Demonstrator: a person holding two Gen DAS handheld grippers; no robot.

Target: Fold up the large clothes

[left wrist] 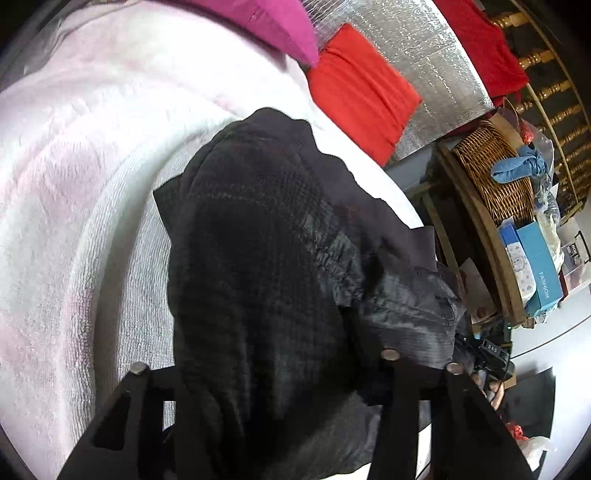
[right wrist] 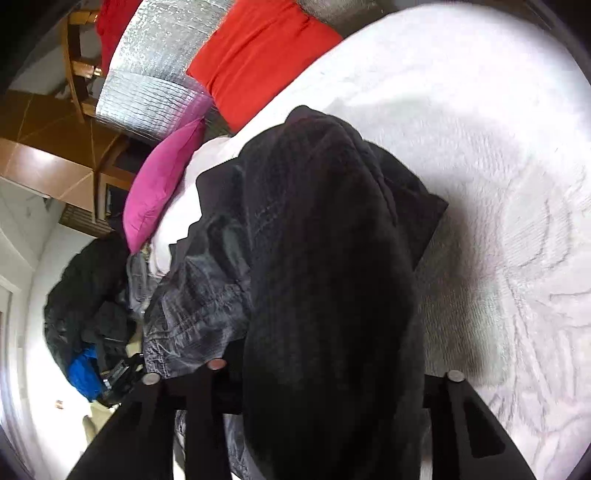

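Note:
A large black garment (left wrist: 258, 258) with a shiny dark lining (left wrist: 402, 299) hangs over a white towel-covered bed (left wrist: 74, 184). My left gripper (left wrist: 295, 373) is shut on the black garment, which drapes between and over its fingers. In the right wrist view the same black garment (right wrist: 325, 277) with its lining (right wrist: 195, 295) hangs from my right gripper (right wrist: 303, 373), which is shut on it above the bed (right wrist: 480, 184). The fingertips of both grippers are hidden by cloth.
A red cushion (left wrist: 362, 88) and a magenta cushion (left wrist: 273, 22) lie at the bed's far end by a silver foil panel (left wrist: 424, 48). A wicker basket (left wrist: 491, 170) and boxes sit on a wooden shelf. A pile of dark clothes (right wrist: 88, 295) lies on the floor.

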